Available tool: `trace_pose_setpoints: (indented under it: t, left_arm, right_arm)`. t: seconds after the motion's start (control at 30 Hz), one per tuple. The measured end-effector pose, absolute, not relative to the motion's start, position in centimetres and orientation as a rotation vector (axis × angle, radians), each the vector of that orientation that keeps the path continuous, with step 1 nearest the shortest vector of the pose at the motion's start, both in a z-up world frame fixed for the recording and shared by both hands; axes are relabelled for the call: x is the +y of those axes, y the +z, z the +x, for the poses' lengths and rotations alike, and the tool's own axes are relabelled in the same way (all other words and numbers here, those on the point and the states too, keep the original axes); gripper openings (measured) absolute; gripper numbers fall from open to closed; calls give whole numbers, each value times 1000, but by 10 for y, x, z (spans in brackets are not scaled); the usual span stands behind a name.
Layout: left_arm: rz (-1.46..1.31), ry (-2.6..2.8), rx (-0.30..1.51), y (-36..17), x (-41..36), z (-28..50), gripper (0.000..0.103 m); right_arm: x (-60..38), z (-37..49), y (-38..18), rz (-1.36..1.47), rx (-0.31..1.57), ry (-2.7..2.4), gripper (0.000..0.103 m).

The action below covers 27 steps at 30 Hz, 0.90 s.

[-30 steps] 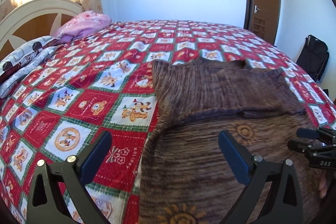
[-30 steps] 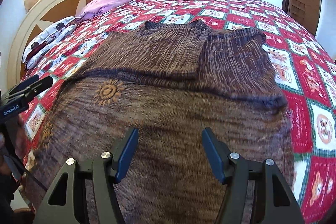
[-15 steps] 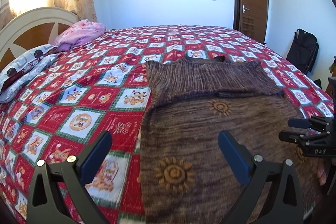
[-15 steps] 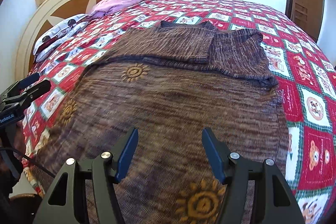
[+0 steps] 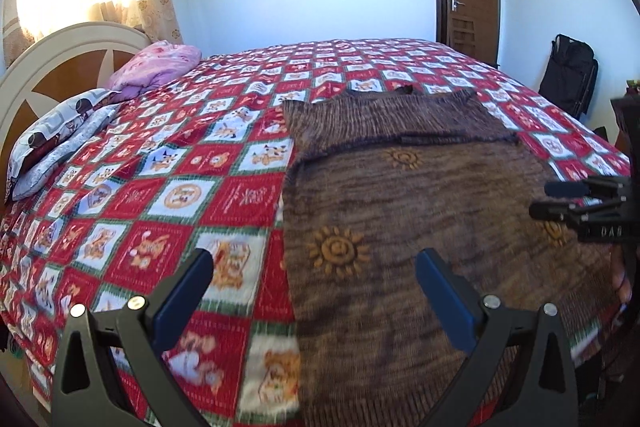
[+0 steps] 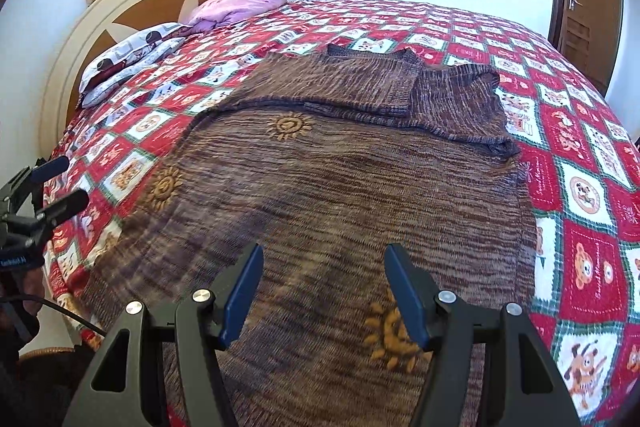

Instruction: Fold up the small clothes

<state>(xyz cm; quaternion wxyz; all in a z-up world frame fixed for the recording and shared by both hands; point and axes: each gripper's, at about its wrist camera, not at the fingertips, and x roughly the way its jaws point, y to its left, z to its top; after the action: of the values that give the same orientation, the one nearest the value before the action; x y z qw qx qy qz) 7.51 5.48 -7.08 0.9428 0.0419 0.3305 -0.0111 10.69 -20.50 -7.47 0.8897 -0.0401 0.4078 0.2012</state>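
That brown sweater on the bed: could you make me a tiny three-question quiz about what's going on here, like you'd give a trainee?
1. True or false: the left gripper is clamped on the brown sweater.
2. What lies folded across the sweater's top? A) both sleeves B) a towel C) a belt
3. Fill in: the sweater is decorated with orange ___ motifs.

Key
1. False. Both the left gripper and the right gripper are open, with nothing between their fingers.
2. A. The sleeves are folded in over the chest.
3. Sun.
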Motion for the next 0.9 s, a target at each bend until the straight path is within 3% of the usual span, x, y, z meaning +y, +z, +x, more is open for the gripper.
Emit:
trace_pose_setpoints:
  t: [0.9]
  left_arm:
    - [93, -59, 802, -104, 53, 35, 103]
  right_arm:
    - [-216, 32, -83, -100, 880, 405, 64]
